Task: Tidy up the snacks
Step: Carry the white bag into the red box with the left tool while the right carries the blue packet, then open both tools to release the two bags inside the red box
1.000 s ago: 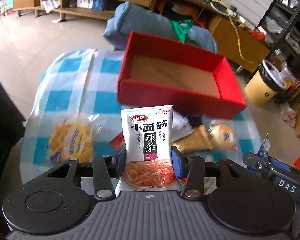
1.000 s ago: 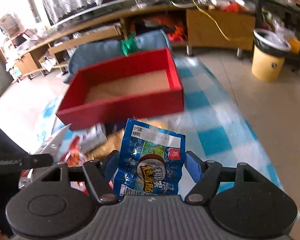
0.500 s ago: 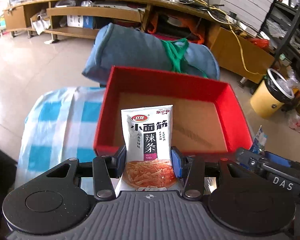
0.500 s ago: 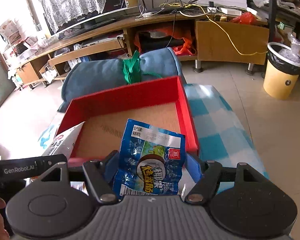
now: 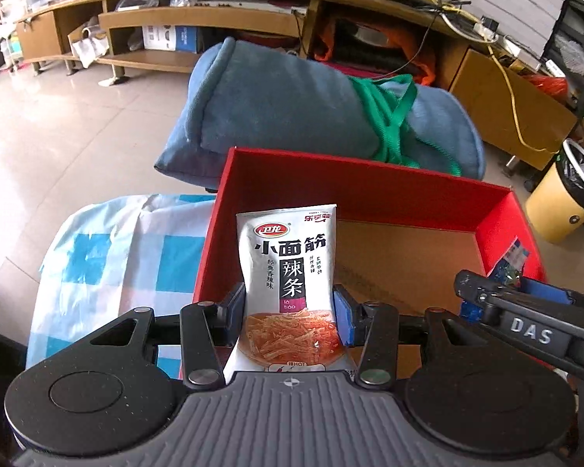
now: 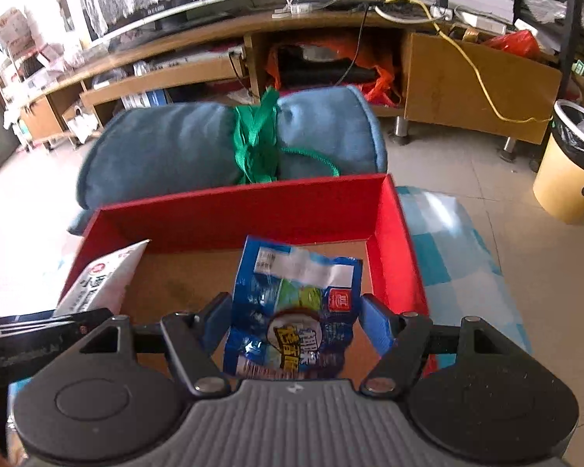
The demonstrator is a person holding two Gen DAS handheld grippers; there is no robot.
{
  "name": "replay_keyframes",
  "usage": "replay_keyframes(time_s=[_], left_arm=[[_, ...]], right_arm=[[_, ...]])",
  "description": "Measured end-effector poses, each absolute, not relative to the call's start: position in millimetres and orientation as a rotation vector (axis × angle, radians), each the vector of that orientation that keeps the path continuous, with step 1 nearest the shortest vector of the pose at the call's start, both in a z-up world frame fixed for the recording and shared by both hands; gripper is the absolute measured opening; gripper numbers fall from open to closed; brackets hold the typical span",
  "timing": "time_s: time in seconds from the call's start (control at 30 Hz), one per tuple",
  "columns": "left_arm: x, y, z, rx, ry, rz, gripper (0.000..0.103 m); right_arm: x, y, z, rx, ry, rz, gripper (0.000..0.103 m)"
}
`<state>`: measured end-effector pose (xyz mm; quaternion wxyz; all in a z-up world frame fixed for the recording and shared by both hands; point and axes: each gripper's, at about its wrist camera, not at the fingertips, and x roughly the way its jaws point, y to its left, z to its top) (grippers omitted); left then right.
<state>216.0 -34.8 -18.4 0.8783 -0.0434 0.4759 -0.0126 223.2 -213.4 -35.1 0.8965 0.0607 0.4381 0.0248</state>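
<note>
My left gripper (image 5: 290, 317) is shut on a white spicy-strip snack packet (image 5: 290, 272) and holds it upright over the left part of the red box (image 5: 370, 190). My right gripper (image 6: 294, 321) is shut on a blue snack packet (image 6: 292, 303) and holds it over the box's cardboard floor (image 6: 183, 284), toward the red box's (image 6: 237, 210) right side. The white packet shows at the left in the right wrist view (image 6: 101, 280). The right gripper and blue packet (image 5: 512, 260) show at the right in the left wrist view.
The box stands on a blue-and-white checked cloth (image 5: 109, 249). A rolled blue blanket with green straps (image 5: 315, 113) lies just behind the box. A yellow bin (image 6: 568, 171) stands on the floor at the right. Wooden shelves line the back wall.
Both grippers have moved forward with their packets, from over the loose snacks on the cloth to over the inside of the red box.
</note>
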Motion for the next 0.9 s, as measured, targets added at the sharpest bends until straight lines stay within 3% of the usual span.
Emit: replay_keyframes(time_s=[0.47, 0.63, 0.9], left_arm=[[228, -45, -45, -0.016, 1.006, 0.017, 0.055], [228, -46, -43, -0.015, 0.998, 0.007, 0.072], [222, -50, -30, 0.009, 0.949, 0.009, 0.081]], right_arm=[[241, -200, -60, -0.009, 0.922, 0.043, 0.07], [242, -199, -60, -0.01, 0.923, 0.048, 0.072], [238, -202, -47, 0.018, 0.886, 0.046, 0.073]])
